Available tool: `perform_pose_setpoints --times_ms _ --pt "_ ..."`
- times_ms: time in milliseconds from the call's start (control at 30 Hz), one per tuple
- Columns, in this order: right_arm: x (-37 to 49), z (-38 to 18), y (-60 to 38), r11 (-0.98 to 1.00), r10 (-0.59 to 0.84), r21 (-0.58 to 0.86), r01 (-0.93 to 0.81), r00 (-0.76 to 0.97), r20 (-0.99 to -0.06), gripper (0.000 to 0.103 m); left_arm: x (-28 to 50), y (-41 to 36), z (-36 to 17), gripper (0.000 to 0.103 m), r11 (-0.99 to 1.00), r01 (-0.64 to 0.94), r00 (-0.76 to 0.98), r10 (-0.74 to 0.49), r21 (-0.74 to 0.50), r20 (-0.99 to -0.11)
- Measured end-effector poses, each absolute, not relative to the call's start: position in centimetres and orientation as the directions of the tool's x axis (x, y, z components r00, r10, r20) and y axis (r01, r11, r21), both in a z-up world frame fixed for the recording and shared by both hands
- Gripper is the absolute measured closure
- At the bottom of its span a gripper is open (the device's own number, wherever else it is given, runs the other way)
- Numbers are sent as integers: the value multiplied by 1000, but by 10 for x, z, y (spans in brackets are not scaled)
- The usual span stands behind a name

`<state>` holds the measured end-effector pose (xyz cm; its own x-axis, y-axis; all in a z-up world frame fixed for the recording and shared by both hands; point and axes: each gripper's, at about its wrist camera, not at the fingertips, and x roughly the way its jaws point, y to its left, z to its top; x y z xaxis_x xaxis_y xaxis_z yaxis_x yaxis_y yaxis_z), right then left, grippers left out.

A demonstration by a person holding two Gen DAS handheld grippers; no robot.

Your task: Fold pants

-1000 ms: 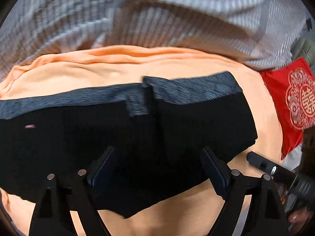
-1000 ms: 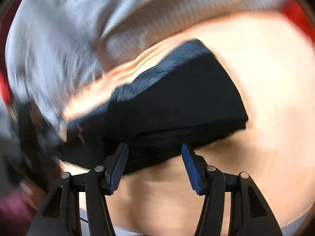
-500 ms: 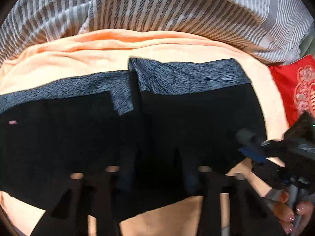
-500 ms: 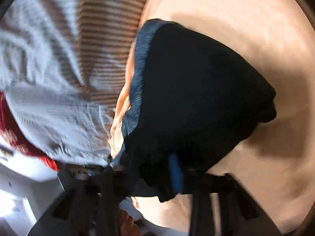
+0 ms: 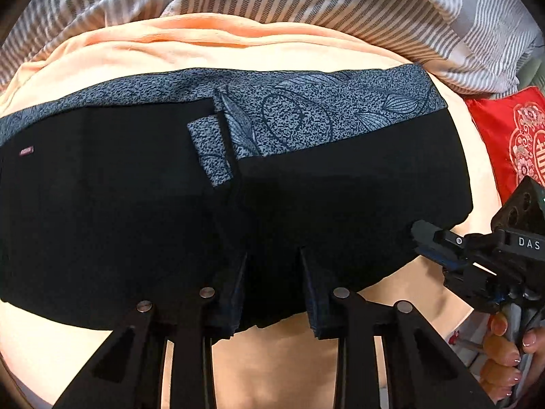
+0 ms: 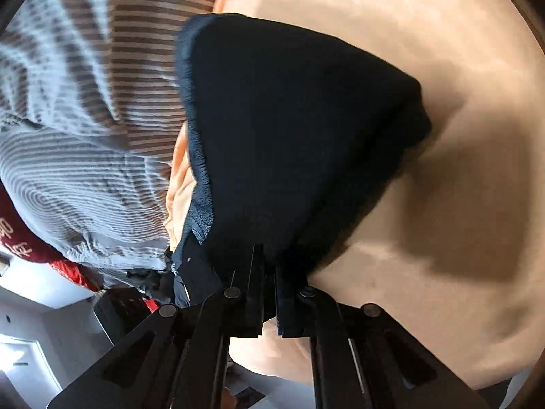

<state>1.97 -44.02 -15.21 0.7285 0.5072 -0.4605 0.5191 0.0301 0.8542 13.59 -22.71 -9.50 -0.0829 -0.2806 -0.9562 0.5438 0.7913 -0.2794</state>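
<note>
Black pants (image 5: 136, 204) with a grey patterned waistband (image 5: 323, 109) lie folded on a peach sheet (image 5: 204, 51). My left gripper (image 5: 272, 272) has its fingers close together over the near hem of the pants, with black cloth between them. My right gripper (image 5: 429, 242) shows at the right, pinching the right-hand corner of the pants. In the right wrist view the right gripper (image 6: 269, 266) is shut on the black pants (image 6: 289, 119), which rise in a lifted peak above the sheet (image 6: 442, 68).
A grey striped blanket (image 5: 340, 0) lies bunched along the far side of the sheet, also in the right wrist view (image 6: 85, 102). A red embroidered cushion (image 5: 517, 136) lies at the right. A hand (image 5: 504, 358) holds the right gripper.
Both grippers were open above the pants. The left has dropped to the near hem and narrowed on it. The right has swung to the right corner, closed on it and lifted it.
</note>
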Motion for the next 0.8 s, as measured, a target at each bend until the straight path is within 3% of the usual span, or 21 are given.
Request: perform_pose_setpoints --times_ms 200,400,533,700,733,800 --pt "22 -116 -438 241 539 836 494 648 -538 95 147 -218 -67 70 811 530 -42 -266 -247 -963" --pt "30 -66 -468 459 385 751 475 655 -650 95 175 -236 -41 70 814 512 23 -332 -275 -943" --pt "50 -62 -491 486 326 702 521 637 -698 95 176 -265 -57 70 816 519 18 -309 -255 -951" --pt "63 -66 -502 521 305 661 540 606 -735 94 162 -264 -94 70 843 513 8 -193 -162 -981" --pt "66 -70 -501 524 313 653 547 589 -745 94 159 -259 -101 69 849 505 4 -184 -157 -983" --pt "67 -86 -497 513 353 654 556 557 -752 94 160 -248 -106 49 872 466 17 -182 -153 -983"
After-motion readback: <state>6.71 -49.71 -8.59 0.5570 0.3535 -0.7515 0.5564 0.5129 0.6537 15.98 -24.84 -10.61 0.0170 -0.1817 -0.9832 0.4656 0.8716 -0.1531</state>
